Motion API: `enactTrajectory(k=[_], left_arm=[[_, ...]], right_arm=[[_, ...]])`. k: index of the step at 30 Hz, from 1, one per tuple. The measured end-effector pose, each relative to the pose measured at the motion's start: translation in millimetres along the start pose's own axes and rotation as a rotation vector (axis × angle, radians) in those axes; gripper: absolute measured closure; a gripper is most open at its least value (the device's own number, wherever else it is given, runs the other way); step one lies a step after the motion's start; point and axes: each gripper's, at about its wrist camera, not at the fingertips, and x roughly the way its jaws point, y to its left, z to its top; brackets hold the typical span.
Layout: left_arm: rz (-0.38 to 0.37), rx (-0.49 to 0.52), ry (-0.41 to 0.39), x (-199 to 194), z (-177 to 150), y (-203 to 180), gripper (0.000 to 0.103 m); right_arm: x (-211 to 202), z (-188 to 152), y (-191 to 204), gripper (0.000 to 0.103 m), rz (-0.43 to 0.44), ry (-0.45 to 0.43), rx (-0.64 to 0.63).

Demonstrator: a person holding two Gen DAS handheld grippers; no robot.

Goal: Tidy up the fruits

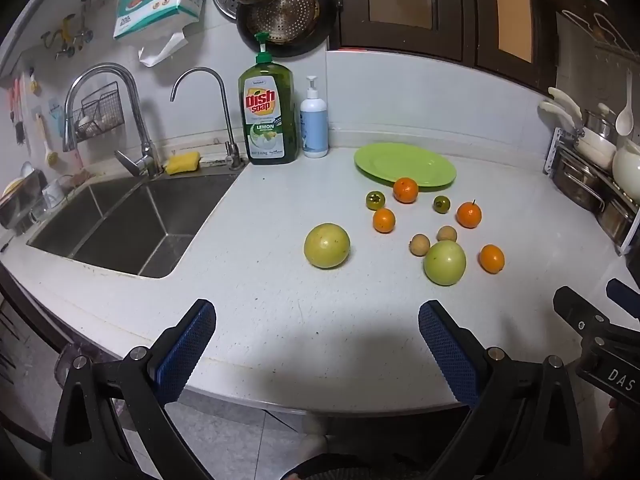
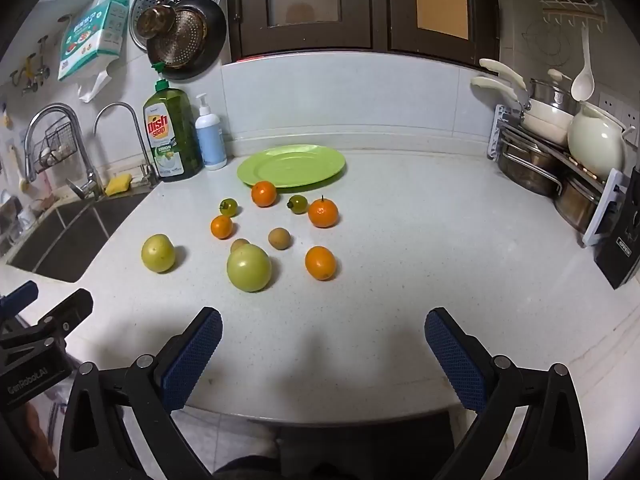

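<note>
A green plate sits empty at the back of the white counter. In front of it lie loose fruits: several oranges, two large green fruits, two small dark green ones and two small brown ones. My left gripper is open and empty above the counter's front edge. My right gripper is open and empty there too, to the right of the left one.
A steel sink with two taps lies at the left. A dish soap bottle and a white pump bottle stand by the back wall. A rack of pots stands at the right.
</note>
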Motion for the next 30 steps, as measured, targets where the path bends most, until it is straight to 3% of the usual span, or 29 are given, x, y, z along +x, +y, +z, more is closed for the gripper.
enactTrajectory(k=[15, 30], left_arm=[[0.002, -0.011, 0.013, 1.6, -5.6, 3.0, 0.000], [0.005, -0.015, -0.023, -7.5, -2.0, 3.2, 0.000]], right_arm=[[-8.6, -0.4, 0.8, 0.000, -0.005, -0.021, -0.009], [-12.2, -1.3, 0.4, 0.000, -0.009, -0.041, -0.009]])
